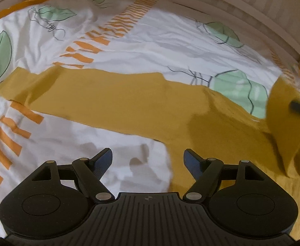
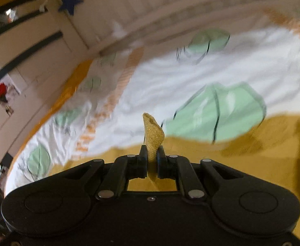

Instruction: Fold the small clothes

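Note:
A mustard-yellow garment [image 1: 129, 100] lies spread across the patterned bed cover, one long part reaching to the left. My left gripper [image 1: 148, 162] is open and empty, low over the cover at the garment's near edge. At the far right of the left wrist view, a flap of the garment [image 1: 283, 123] is lifted off the bed, with the dark tip of the right gripper [image 1: 299, 108] beside it. In the right wrist view my right gripper [image 2: 152, 153] is shut on a narrow fold of the yellow garment [image 2: 153, 133], which sticks up between the fingers.
The bed cover [image 1: 160, 37] is white with green leaves and orange stripes. A pale wooden bed frame [image 1: 242, 8] curves along the far side. In the right wrist view a white cupboard [image 2: 26, 57] and a blue star [image 2: 71, 0] stand beyond the bed.

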The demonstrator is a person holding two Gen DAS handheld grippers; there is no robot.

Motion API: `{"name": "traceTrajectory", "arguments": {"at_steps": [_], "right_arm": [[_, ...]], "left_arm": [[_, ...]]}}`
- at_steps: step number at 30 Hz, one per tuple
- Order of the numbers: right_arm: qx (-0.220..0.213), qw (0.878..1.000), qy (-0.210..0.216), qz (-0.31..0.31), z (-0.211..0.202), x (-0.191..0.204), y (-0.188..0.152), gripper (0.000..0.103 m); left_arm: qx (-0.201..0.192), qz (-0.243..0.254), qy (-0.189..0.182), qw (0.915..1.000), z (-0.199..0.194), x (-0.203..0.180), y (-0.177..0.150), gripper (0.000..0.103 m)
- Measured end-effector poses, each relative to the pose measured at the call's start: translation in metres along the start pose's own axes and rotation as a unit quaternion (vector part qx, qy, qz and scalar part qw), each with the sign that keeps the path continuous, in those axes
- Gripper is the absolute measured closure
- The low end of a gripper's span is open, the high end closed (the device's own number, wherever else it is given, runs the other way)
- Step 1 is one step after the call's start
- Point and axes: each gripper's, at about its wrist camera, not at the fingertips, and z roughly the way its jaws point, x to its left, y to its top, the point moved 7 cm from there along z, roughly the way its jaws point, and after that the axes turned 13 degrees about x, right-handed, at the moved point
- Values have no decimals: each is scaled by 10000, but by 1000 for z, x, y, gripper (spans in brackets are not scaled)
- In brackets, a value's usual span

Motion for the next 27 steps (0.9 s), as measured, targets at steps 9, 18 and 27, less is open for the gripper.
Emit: {"name": "traceTrajectory", "arguments": {"at_steps": [9,18,27], "right_arm": [[96,9959,-722,-528,-12,-14,-41,48],[134,9761,-1853,-1129,-59,-61,-79,20],[190,9821,-1615,-956,-66,-71,-88,1]], "left_arm": [[77,79,-112,9999,10,-2,1,27],[92,539,-341,9979,22,-41,-7,27],[-69,1124,-599,9918,32,-90,-13,29]]}}
